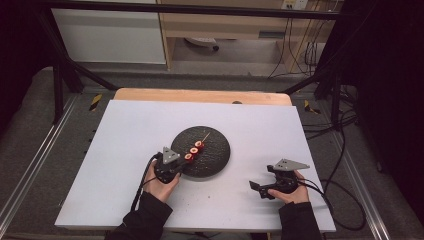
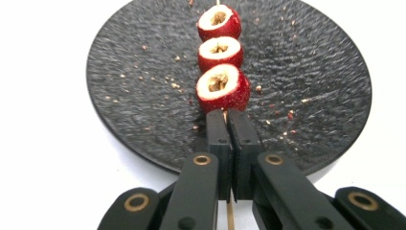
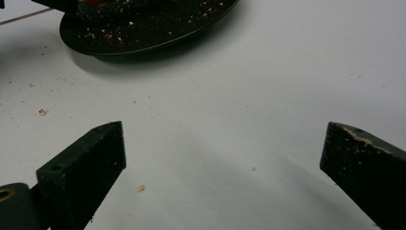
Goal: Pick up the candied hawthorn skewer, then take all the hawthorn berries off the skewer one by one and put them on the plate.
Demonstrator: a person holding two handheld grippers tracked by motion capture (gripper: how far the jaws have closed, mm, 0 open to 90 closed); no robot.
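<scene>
A black round plate (image 1: 217, 150) lies in the middle of the white table. On it rests a thin wooden skewer (image 2: 230, 215) threaded with three red hollowed fruit pieces (image 2: 222, 87). My left gripper (image 2: 228, 115) sits at the plate's near left rim, its jaws shut on the bare end of the stick just behind the nearest fruit; from above, the left gripper (image 1: 181, 163) points toward the fruit pieces (image 1: 194, 150). My right gripper (image 1: 259, 190) rests on the table to the plate's right. The right gripper (image 3: 225, 139) is open, with bare tabletop between its jaws.
Fruit crumbs speckle the plate (image 2: 143, 96) and the table near it (image 3: 42, 112). The plate's rim (image 3: 143, 45) lies ahead and to the left of my right gripper. A wooden strip (image 1: 200, 95) edges the table's far side, and cables (image 1: 345, 200) trail off the right.
</scene>
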